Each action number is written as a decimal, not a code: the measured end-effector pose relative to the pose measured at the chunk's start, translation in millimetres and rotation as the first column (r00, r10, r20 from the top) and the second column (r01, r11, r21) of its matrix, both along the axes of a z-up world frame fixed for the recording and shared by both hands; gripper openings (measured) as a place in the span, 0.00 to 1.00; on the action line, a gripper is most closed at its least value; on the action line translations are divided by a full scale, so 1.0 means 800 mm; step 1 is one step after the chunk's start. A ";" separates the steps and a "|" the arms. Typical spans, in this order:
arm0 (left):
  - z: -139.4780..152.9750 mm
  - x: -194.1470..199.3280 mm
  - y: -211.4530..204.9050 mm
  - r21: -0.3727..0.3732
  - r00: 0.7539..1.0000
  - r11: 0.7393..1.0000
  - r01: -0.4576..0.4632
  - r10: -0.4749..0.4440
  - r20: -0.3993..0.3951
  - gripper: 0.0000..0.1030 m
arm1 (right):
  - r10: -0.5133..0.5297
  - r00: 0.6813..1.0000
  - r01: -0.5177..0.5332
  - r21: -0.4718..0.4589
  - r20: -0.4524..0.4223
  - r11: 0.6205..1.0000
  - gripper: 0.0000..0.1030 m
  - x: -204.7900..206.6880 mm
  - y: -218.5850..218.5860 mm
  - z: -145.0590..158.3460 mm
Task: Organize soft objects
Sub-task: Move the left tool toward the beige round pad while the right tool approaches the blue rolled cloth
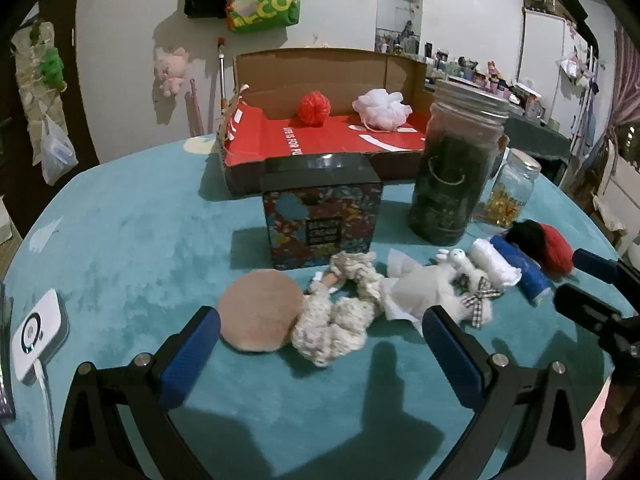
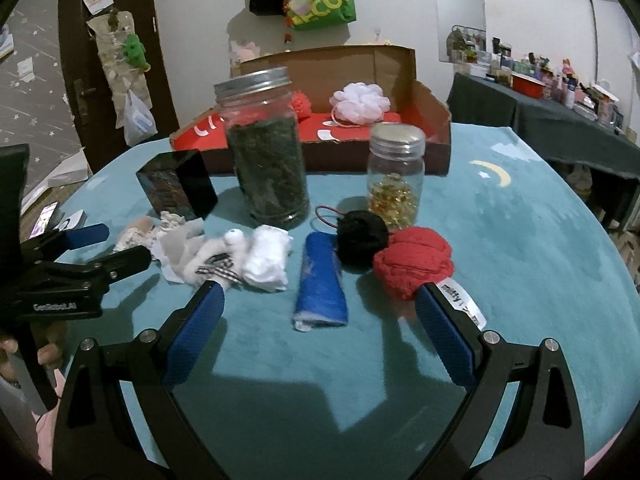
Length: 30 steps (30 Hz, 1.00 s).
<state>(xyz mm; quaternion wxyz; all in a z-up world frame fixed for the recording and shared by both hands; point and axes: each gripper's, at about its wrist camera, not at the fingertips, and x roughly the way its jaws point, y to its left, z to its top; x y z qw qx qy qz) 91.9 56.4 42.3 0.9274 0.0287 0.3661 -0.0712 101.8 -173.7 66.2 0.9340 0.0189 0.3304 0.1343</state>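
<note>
Both jaws are standing wide open, gripping nothing. The right gripper (image 2: 318, 312) is facing the blue cloth roll (image 2: 322, 280), likely light and squashy; pinching across its middle looks safest.

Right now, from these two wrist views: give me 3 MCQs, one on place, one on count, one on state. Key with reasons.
1. Where is the white bath pouf?
A. inside the cardboard box
B. on the teal cloth
C. on a jar lid

2. How many lidded glass jars stand on the table?
A. one
B. two
C. four

3. What state is the right hand-held gripper in?
A. shut on the blue roll
B. shut on nothing
C. open, holding nothing

Key: 1 A, the pouf lies on the box's red floor beside the red pouf. 2 B, the tall jar and the small jar. 3 C, its jaws stand wide apart, with the blue roll lying free ahead of them.
</note>
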 end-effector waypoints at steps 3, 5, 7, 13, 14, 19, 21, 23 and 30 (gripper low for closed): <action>-0.001 0.008 0.005 0.017 1.000 1.000 0.021 -0.021 -0.009 1.00 | 0.019 1.000 -0.019 0.029 -0.009 0.999 0.95 0.000 0.002 0.004; -0.004 0.015 0.006 0.026 0.999 0.999 0.037 -0.037 -0.020 0.99 | 0.041 0.999 -0.040 0.050 -0.018 0.998 0.95 0.000 0.006 0.005; -0.007 0.020 0.006 0.036 0.998 0.998 0.052 -0.051 -0.033 0.95 | 0.053 0.998 -0.052 0.036 -0.022 0.998 0.95 0.004 0.011 0.004; -0.005 0.017 0.014 0.036 0.997 0.997 0.066 -0.065 -0.030 0.94 | 0.050 0.997 -0.049 0.008 -0.055 0.999 0.83 0.018 0.020 -0.006; -0.004 0.016 0.015 0.043 0.998 0.997 0.065 -0.064 -0.024 0.94 | 0.052 0.997 -0.051 0.016 -0.059 0.999 0.83 0.018 0.019 -0.006; 0.001 0.014 0.035 0.061 0.998 0.996 0.060 -0.059 -0.021 0.94 | 0.050 0.997 -0.050 0.012 -0.063 0.999 0.73 0.020 0.017 -0.007; 0.005 0.012 0.044 0.045 0.997 0.997 0.067 -0.066 -0.027 0.94 | 0.055 0.996 -0.055 0.007 -0.076 0.998 0.66 0.022 0.017 -0.009; 0.010 0.007 0.051 0.036 0.997 0.996 0.076 -0.076 -0.020 0.94 | 0.060 0.994 -0.059 0.013 -0.086 0.998 0.63 0.023 0.017 -0.011; 0.034 0.005 0.079 -0.007 0.998 0.998 0.066 -0.066 0.009 0.93 | 0.063 0.994 -0.061 0.019 -0.094 0.998 0.63 0.024 0.018 -0.011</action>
